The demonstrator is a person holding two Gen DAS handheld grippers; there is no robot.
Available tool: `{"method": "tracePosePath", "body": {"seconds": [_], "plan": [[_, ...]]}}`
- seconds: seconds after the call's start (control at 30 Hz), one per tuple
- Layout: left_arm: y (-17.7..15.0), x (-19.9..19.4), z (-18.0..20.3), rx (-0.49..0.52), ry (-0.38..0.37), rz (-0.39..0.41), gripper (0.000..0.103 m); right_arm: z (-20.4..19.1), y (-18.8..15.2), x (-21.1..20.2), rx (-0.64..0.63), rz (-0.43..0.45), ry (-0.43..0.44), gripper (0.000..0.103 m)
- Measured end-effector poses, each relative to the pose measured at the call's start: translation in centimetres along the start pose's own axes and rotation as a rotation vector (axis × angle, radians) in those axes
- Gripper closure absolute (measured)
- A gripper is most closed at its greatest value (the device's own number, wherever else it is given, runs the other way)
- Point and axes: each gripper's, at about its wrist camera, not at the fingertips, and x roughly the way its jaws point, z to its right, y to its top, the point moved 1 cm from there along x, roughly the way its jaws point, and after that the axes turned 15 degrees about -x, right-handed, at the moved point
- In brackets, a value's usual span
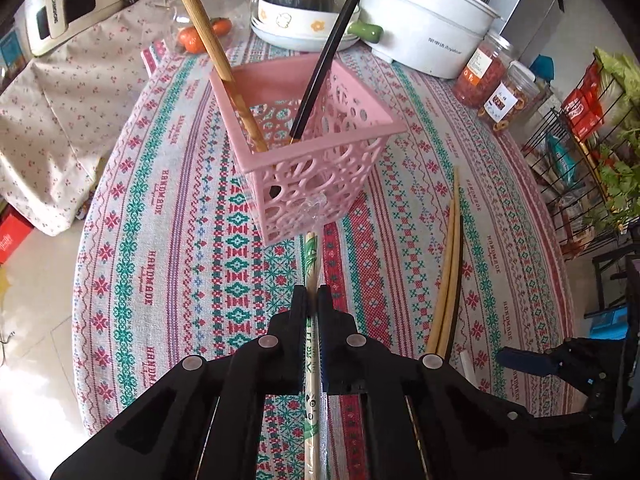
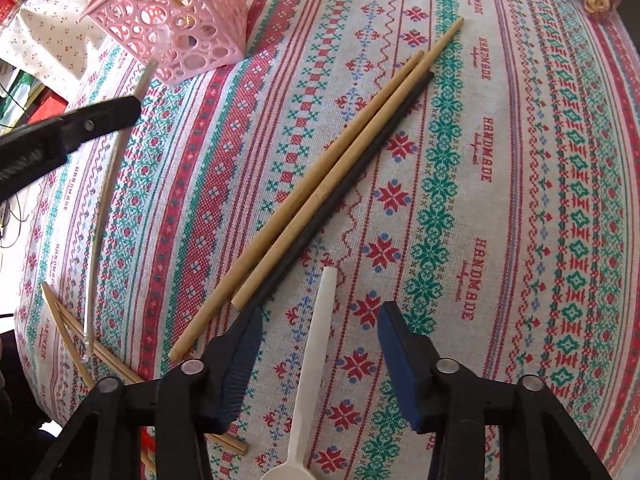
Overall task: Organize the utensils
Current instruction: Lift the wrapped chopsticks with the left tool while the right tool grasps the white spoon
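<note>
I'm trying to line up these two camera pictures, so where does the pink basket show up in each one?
Left wrist view: the pink basket stands upper centre, two chopsticks standing in it.
Right wrist view: the basket sits in the top left corner.
Shared landmark: the loose chopsticks lying on the tablecloth.

Ahead of your left gripper (image 1: 312,300) the basket (image 1: 320,184) stands on the tablecloth (image 1: 180,240), with two chopsticks (image 1: 208,40) leaning upright inside it, one toward its left side and one nearer the middle. A wrapped chopstick pair (image 1: 311,256) runs between that gripper's fingers, its far end reaching the basket's near wall. Behind the basket sit a bowl on a plate (image 1: 296,20) and, to their right, a large pot (image 1: 424,20), with two jars (image 1: 496,80) farther right.

Between your right gripper's (image 2: 320,332) fingers a spoon (image 2: 316,360) lies on the cloth, handle pointing away. Just left of it three chopsticks (image 2: 340,168) lie side by side, slanting away to the right.
</note>
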Motion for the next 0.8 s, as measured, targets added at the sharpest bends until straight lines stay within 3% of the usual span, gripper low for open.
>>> {"method": "tracePosePath", "body": {"seconds": [0.07, 0.23, 0.3, 0.4, 0.6, 0.8], "plan": [[0.1, -1.2, -0.2, -0.008, -0.029, 0.033, 0.098, -0.5, 0.2, 0.8, -0.005, -0.019, 0.001, 0.066], [0.3, -3.3, -0.7, -0.024, -0.078, 0.092, 0.098, -1.6, 0.3, 2.3, -0.033, -0.064, -0.037, 0.078], [0.1, -4.1, -0.9, -0.027, -0.090, 0.109, 0.098, -2.0, 0.4, 2.6, -0.046, -0.071, -0.055, 0.091], [-0.1, -4.8, -1.3, -0.035, -0.105, 0.115, 0.098, -2.5, 0.5, 2.7, -0.059, -0.058, -0.077, 0.095], [-0.6, -6.8, -2.3, -0.057, -0.140, 0.164, 0.098, -2.1, 0.8, -0.2, -0.042, 0.075, -0.103, 0.095], [-0.1, -10.6, -2.9, -0.093, -0.232, 0.309, 0.098, -1.7, 1.8, -4.9, -0.014, 0.290, -0.126, 0.095]]}}
